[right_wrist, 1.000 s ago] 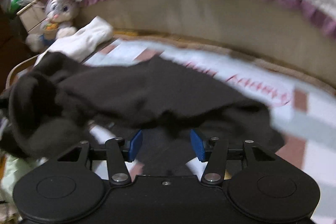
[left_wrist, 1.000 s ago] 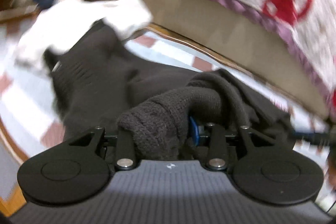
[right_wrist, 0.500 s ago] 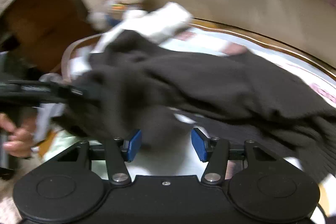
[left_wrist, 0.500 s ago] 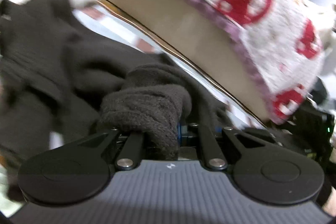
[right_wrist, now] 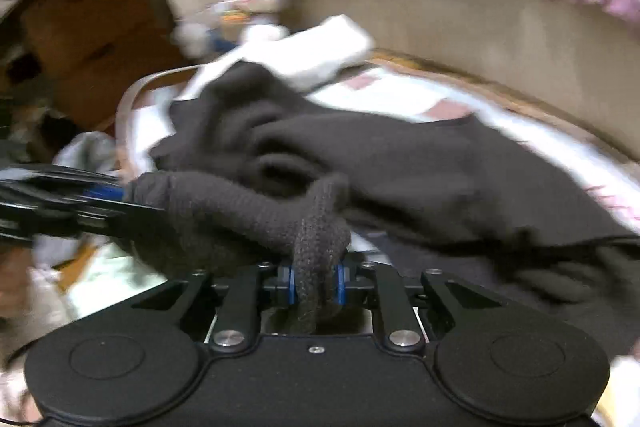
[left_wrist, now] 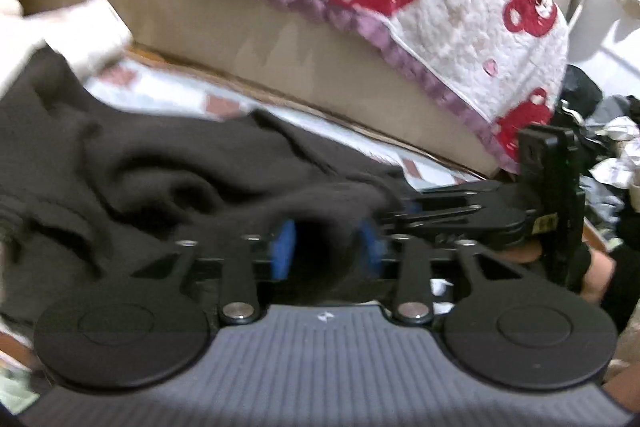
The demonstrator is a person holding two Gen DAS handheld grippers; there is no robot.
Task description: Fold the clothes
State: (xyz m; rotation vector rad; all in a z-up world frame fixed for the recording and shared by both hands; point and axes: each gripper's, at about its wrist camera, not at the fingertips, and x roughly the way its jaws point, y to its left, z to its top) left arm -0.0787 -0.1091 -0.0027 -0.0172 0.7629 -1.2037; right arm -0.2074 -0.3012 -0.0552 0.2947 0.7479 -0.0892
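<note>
Here, right gripper (right_wrist: 316,287): blue pads pressed together on a ribbed cuff (right_wrist: 316,247) of the dark sweater (right_wrist: 420,167); the knit rises from the jaws toward 12 o'clock, then runs off as a rolled band toward 9 o'clock.

Left gripper (left_wrist: 326,251): blue pads stand apart, with dark knit bunched between and over them. Whether they bear on the cloth cannot be told; motion blur hides the contact. In the right view this gripper (right_wrist: 100,195) enters from 9 o'clock, its tip at the far end of the same rolled band.

Sweater: heaped on a checked mat (right_wrist: 400,99), its bulk lying from 11 to 2 o'clock beyond the right gripper, from 9 to 12 o'clock beyond the left. Long axis of the held band: roughly 9-to-3 between the two grippers.

White garment (right_wrist: 320,51): at the sweater's far edge, 12 o'clock, touching it.

Judgement: the right gripper holds the nearer, surer end; spreading the band likely depends on drawing the grippers apart along that axis.
</note>
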